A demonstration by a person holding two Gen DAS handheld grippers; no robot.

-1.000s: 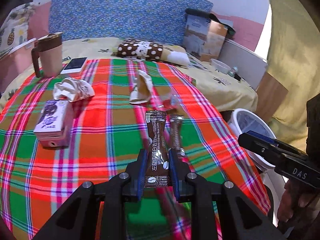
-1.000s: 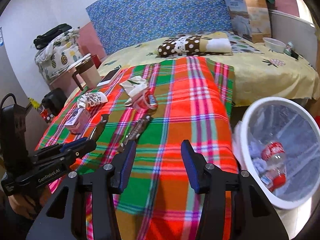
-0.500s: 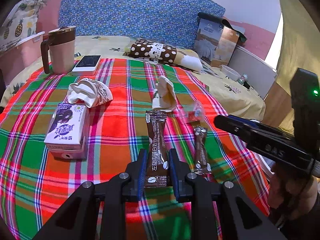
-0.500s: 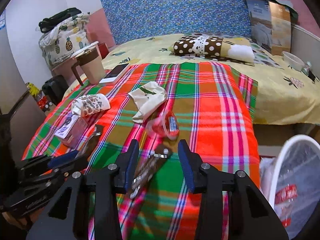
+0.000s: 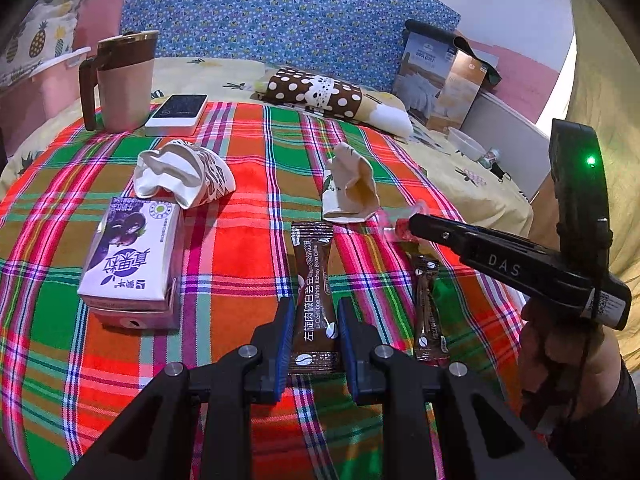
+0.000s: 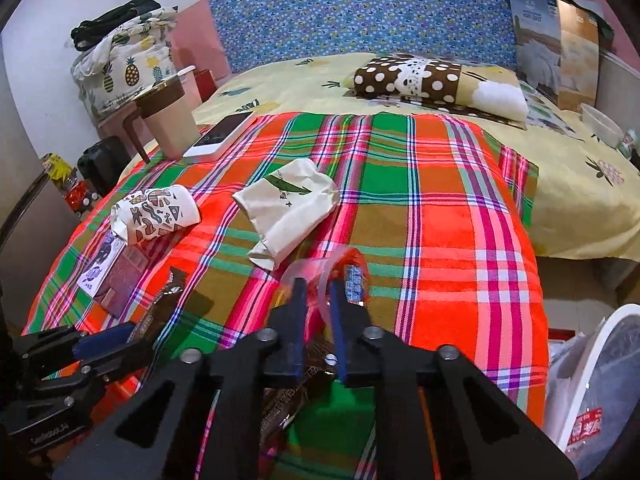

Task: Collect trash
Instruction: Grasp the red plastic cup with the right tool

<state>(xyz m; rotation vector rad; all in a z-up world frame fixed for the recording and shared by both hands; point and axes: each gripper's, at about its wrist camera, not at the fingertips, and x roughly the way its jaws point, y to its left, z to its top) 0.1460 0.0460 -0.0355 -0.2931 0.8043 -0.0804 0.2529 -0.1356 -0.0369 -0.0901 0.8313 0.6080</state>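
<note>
Left gripper clamps a brown sachet near the blanket's front edge. Right gripper is shut on a clear wrapper. Bin, at the front-right corner, holds a bottle.

mug and phone at blanket's far left. carton left of sachet. pillow behind, bin off bed's right.

Left claw angled down toward bed, blue pads clamped on sides of brown sachet near bed's front edge. Right claw angled down likewise, jaws pinched nearly together on clear red wrapper. Person's hand grips right claw's handle, dark sleeve at wrist.
</note>
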